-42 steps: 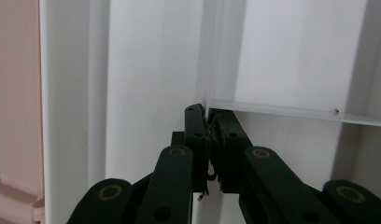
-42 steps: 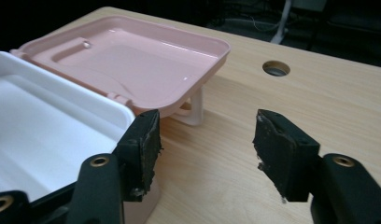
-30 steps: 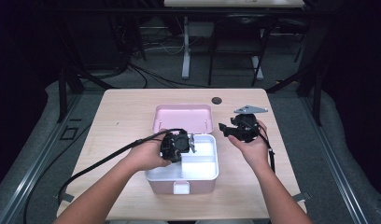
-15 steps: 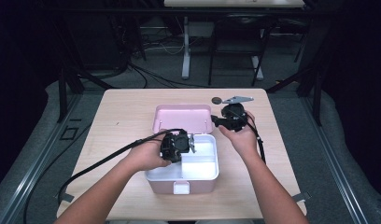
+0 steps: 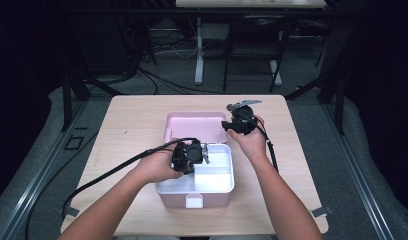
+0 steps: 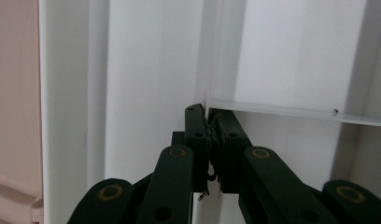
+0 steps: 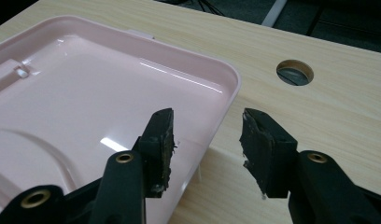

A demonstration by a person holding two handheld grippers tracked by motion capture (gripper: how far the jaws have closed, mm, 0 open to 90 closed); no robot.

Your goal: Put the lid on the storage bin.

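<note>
My left gripper (image 5: 204, 152) pinches the white tray's divider (image 6: 272, 108), while my right gripper (image 7: 207, 149), jaws just closing around the pink lid's (image 7: 86, 102) edge at its 3 o'clock side without pressing it yet, must next clamp it, I think.

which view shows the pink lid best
The right gripper view: the pink lid lies open-side up, its rim between the right gripper jaws. The high view shows it small behind the box; the left gripper view catches a pink strip.

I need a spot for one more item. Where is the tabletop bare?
Bare: the light wooden table left of the open pink plastic box, and the strip right of it. Crowded: around its pink lid, where the right gripper hovers.
</note>
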